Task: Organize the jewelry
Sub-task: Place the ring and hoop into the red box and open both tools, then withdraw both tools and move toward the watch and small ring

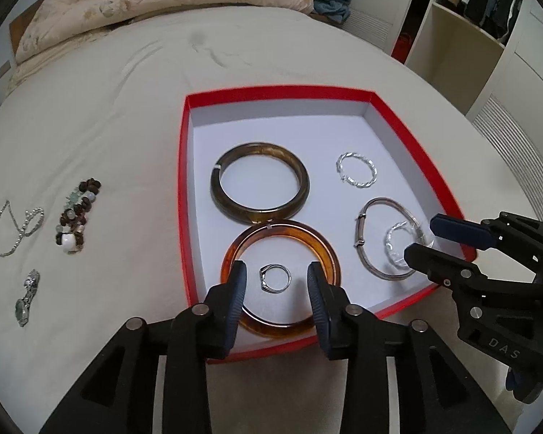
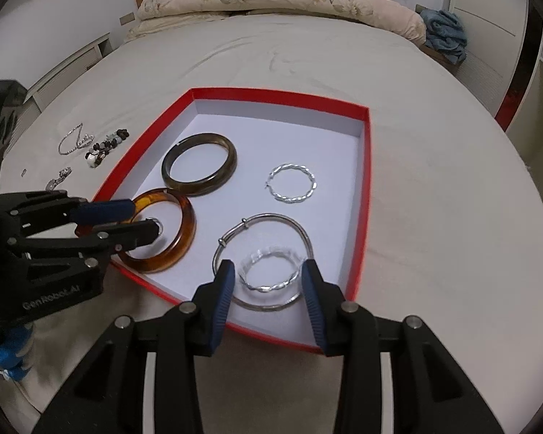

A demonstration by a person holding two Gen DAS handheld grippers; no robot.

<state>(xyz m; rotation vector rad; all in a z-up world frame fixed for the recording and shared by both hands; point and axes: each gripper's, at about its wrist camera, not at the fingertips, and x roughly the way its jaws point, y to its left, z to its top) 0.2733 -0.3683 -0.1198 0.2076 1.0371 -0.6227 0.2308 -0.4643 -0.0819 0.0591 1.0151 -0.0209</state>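
Currently I'm over a beige bed (image 1: pixel 126 115); wardrobe (image 1: pixel 463 36) behind. Red box (image 2: pixel 365 181) holds bangles. Left tool (image 1: pixel 276 282) part-open around ring (image 1: pixel 276 277), right tool (image 2: pixel 266 275) part-open around hoop (image 2: pixel 268 271), neither gripped. Tools read "DAS", "GenRobot.AI".

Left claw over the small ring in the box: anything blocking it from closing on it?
Nothing visible lies between the left claw and the small silver ring. The ring lies flat inside the amber bangle, and both fingers point inside that bangle, either side of the ring. The bangle crowds the fingers but does not cover the ring.
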